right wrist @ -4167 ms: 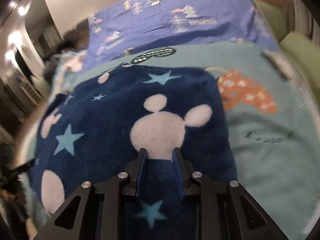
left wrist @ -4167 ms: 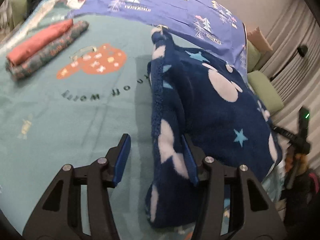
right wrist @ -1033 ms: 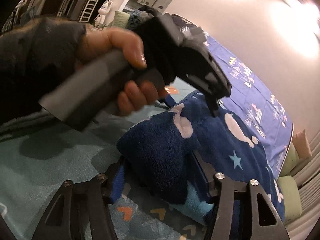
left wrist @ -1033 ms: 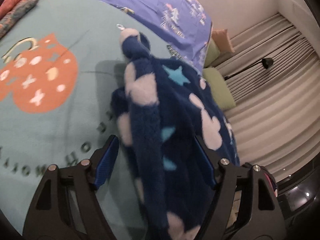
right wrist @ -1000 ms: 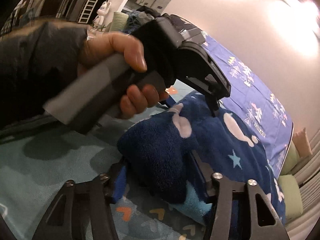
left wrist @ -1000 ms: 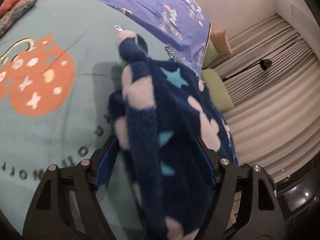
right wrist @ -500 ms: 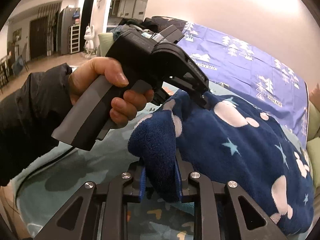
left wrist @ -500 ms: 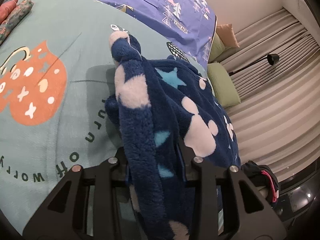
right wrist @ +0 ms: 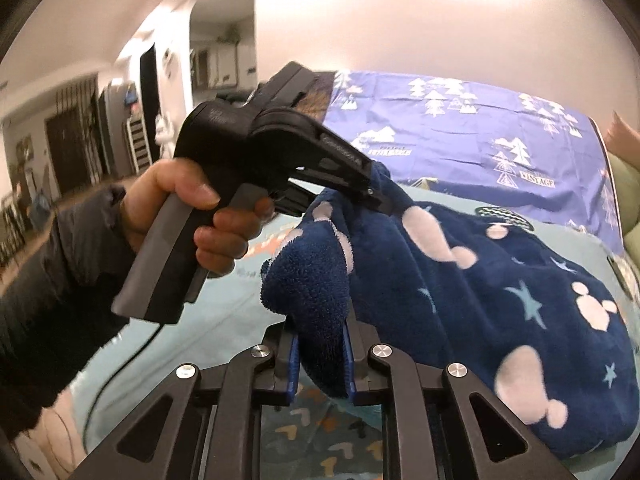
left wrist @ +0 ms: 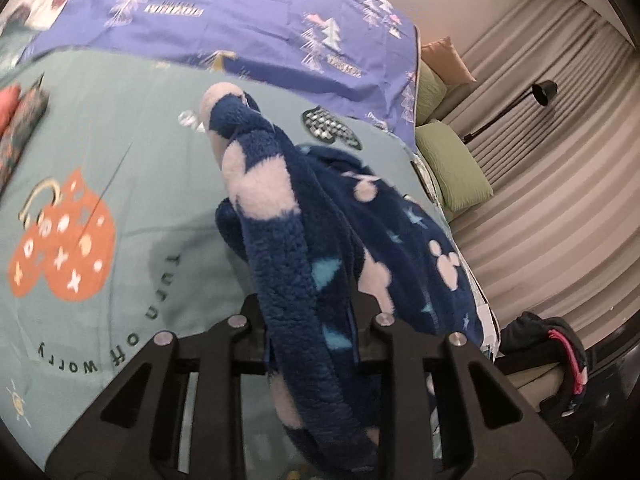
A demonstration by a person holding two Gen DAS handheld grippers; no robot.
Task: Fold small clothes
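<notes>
fleece garment [left wrist: 280,248]: 1 | folded clothes [left wrist: 20,128]: 2 | green cushions [left wrist: 452,168]: 2

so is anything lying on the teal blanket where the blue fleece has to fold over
Nothing visible there. Both grippers, left and right, are closing on the fleece edge, and the teal blanket beside it is bare. The rolled clothes sit well off at the far edge.
</notes>
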